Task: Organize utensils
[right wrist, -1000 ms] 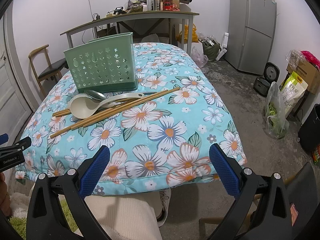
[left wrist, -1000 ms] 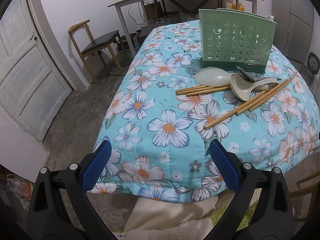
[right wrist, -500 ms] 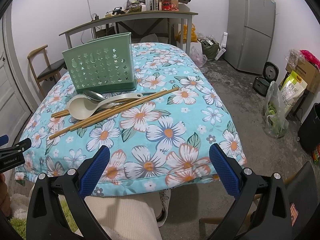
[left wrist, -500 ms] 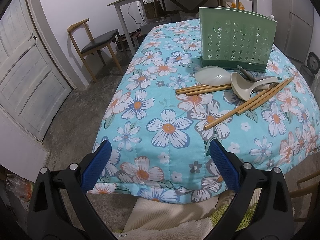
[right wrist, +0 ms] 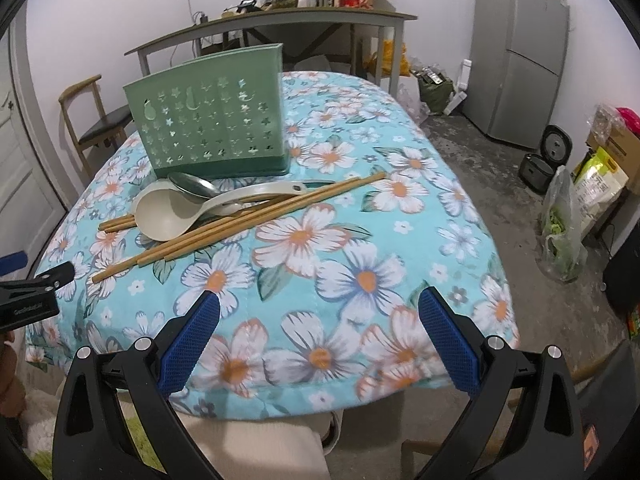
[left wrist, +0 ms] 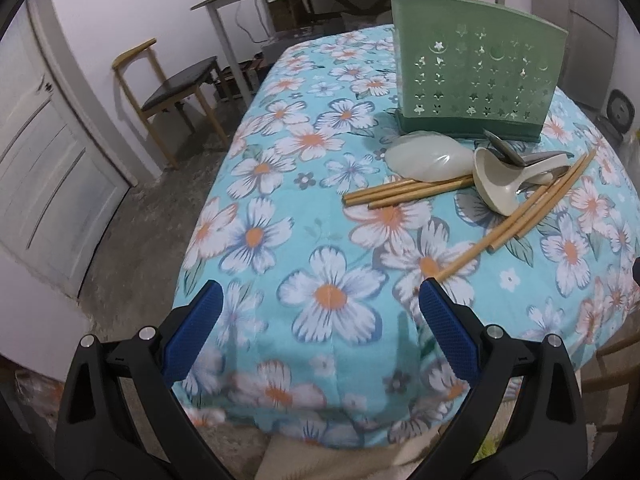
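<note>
Green perforated utensil holder [right wrist: 212,132] with star and moon cut-outs is stood upright on the floral-covered surface [right wrist: 360,272]. Just in front of it, a loose pile is seen: beige ladle [right wrist: 168,216], metal spoon [right wrist: 192,186], translucent white scoop [left wrist: 428,156] and bamboo chopsticks [right wrist: 248,220], crossing and touching. Left tongs [left wrist: 316,312] and right tongs [right wrist: 318,316] are held apart, empty, over the near edge, well short of the pile.

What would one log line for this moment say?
left gripper: open, empty | right gripper: open, empty | chopsticks, ladle: loose before green holder
</note>
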A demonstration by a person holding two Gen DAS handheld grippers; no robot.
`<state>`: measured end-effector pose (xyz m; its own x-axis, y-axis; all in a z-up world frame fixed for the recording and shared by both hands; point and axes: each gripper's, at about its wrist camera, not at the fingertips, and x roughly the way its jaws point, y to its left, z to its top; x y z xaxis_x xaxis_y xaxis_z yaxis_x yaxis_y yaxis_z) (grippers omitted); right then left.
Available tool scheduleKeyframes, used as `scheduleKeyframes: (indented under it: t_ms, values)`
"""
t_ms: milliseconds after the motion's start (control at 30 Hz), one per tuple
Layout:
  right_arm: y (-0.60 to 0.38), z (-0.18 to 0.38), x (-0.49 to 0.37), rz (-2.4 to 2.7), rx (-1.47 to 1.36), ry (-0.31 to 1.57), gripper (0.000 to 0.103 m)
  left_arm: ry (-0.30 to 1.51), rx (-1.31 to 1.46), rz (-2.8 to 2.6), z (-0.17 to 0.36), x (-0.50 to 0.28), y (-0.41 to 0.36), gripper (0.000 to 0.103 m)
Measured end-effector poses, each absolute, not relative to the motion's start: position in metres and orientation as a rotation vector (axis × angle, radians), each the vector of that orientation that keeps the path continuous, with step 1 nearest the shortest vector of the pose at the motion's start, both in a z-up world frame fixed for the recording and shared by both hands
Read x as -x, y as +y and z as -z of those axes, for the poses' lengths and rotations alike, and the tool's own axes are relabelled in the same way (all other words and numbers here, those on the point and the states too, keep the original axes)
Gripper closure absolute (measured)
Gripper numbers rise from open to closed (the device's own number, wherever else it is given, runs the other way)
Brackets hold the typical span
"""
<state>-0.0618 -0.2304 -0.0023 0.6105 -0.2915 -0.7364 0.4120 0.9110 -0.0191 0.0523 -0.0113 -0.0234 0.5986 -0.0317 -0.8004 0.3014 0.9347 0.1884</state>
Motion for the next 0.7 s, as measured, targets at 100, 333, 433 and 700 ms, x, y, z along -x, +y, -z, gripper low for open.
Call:
scheduleKeyframes:
  t_ms: [100, 333, 433, 700]
  values:
    - [-0.227, 0.007, 0.046, 0.381, -0.146, 0.835, 0.006, 0.916, -0.325, 0.19, 0.029, -0.069, -0.013, 0.008]
    - [-0.221, 0.027, 0.013, 0.321, -0.134, 0.89, 0.006, 0.951, -0.297, 0.159, 0.044, -0.115, -0.007, 0.008]
    - [-0.219, 0.036, 0.003, 0.303, -0.134, 0.907, 0.006, 1.012, -0.263, 0.188, 0.056, -0.129, -0.004, 0.008]
    - [-0.214, 0.054, -0.008, 0.284, -0.11, 0.924, 0.006, 1.076, -0.195, 0.25, 0.066, -0.141, 0.005, 0.007]
